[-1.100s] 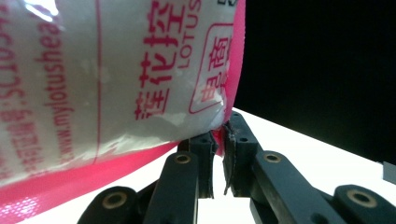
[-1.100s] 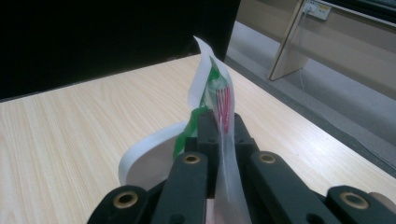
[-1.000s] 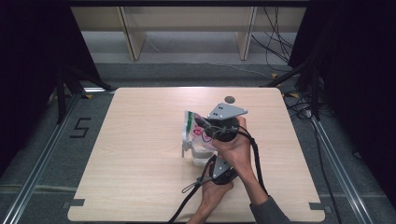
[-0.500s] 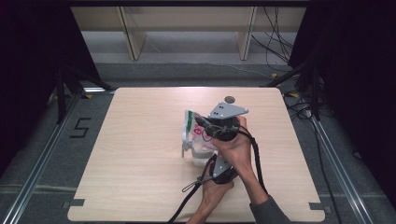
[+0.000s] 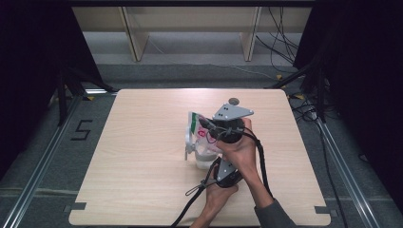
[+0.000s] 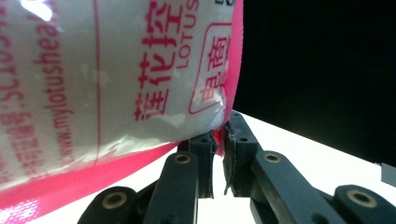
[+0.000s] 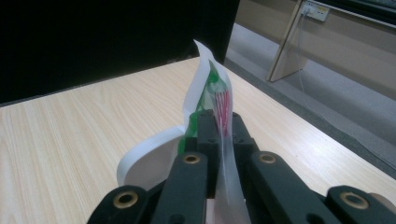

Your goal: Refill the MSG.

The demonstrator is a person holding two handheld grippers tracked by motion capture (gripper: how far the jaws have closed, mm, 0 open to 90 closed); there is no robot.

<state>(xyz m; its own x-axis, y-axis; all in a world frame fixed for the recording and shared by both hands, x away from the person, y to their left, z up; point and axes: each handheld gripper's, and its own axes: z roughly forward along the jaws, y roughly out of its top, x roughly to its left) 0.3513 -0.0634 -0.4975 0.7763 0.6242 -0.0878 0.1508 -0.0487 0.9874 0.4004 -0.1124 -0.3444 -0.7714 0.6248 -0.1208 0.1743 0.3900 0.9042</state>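
Nothing much has shifted over the last second: bag [image 5: 199, 137] and both hands sit just right of the frame's centre exactly as they did, so this reads as a steady hold, probably the pause before a pull to tear or open the packet. Right claw [image 5: 209, 127] is clamped on the bag's upper edge, where the green and red print shows between its jaws [image 7: 219, 105]. Left claw [image 5: 215, 164], lower down, pinches the pink sealed corner [image 6: 223, 126], jaws nearly together on it. Bag stands clear of the pale wood counter [image 5: 142, 166], held up between the two. A small dark disc [image 5: 233, 101] lies near the counter's far edge. Beyond, at the top of the frame, light wooden shelf legs [image 5: 133, 35], grey floor, and loose cables [image 5: 280, 42] at upper right; black curtains either side.
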